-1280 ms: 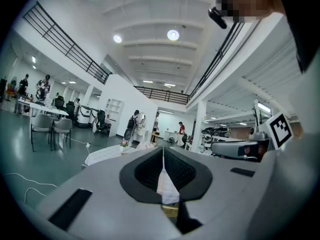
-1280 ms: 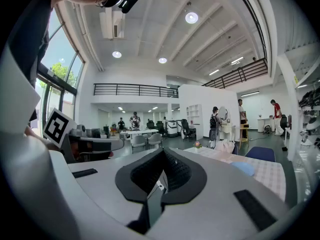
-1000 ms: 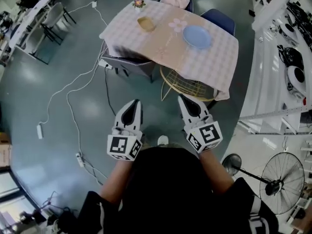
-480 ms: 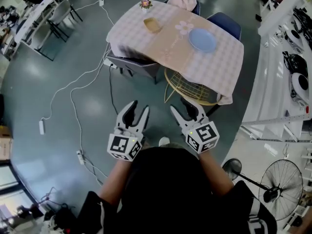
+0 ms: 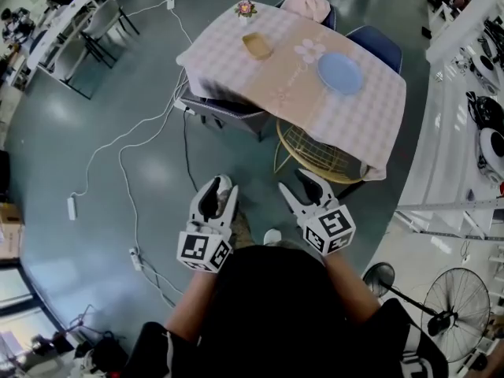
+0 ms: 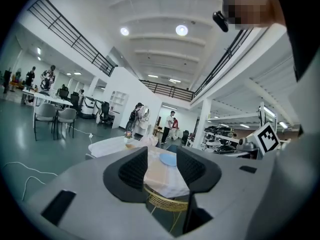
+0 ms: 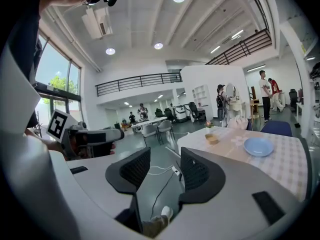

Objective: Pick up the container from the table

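The container (image 5: 256, 46) is a small tan bowl on the far left part of a table with a checked cloth (image 5: 236, 73). It also shows in the right gripper view (image 7: 212, 138). A blue plate (image 5: 340, 72) lies to its right. Both grippers hang over the floor, well short of the table. My left gripper (image 5: 220, 187) is open and holds nothing; in its own view (image 6: 161, 166) the table shows between the jaws. My right gripper (image 5: 298, 186) is open too, with only floor and a cable between its jaws (image 7: 165, 171).
A yellow wire chair (image 5: 315, 154) stands at the table's near side and a blue chair (image 5: 378, 42) on the right. A small flower pot (image 5: 246, 9) sits at the table's far end. White cables (image 5: 130, 148) cross the floor at left. A fan (image 5: 453, 290) stands at right.
Both grippers went from shut to open and sank lower. The table has shifted slightly up and to the right in the head view.
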Action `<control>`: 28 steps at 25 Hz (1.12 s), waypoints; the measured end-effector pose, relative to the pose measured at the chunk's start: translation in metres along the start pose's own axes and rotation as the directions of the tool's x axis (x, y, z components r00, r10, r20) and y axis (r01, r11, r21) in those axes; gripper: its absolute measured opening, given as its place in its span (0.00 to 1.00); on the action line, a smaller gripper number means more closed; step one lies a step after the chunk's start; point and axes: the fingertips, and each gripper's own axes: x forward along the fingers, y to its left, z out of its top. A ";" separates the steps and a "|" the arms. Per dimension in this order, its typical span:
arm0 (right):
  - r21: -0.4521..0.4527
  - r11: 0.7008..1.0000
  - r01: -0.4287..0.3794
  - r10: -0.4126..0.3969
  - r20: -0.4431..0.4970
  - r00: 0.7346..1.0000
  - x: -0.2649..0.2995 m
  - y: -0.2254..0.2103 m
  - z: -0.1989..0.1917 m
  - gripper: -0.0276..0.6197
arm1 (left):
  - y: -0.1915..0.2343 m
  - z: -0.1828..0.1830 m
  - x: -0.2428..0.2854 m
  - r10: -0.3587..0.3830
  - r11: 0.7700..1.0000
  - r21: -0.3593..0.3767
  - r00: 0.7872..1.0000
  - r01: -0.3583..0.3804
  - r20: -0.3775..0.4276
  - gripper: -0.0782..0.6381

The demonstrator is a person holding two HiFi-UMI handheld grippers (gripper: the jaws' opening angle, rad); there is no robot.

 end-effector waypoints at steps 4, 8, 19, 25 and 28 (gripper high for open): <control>-0.006 1.000 0.013 -0.013 -0.041 0.999 0.043 -0.011 0.012 0.29 | 0.029 0.018 0.038 -0.037 0.999 -0.003 0.999 0.037 0.014 0.34; -0.028 0.999 0.027 -0.029 -0.079 0.996 0.104 -0.024 0.034 0.29 | 0.072 0.044 0.080 -0.078 0.997 0.000 0.997 0.078 0.024 0.34; -0.062 0.990 0.127 -0.131 -0.068 0.989 0.286 -0.063 0.131 0.29 | 0.195 0.116 0.163 -0.204 0.979 0.009 0.979 0.204 0.024 0.34; -0.065 0.978 0.201 -0.208 -0.142 0.968 0.338 -0.111 0.133 0.29 | 0.248 0.129 0.198 -0.184 0.982 -0.041 0.983 0.185 0.020 0.34; -0.044 0.970 0.238 -0.242 -0.158 0.957 0.354 -0.146 0.133 0.29 | 0.260 0.130 0.221 -0.182 0.981 -0.059 0.983 0.182 0.018 0.34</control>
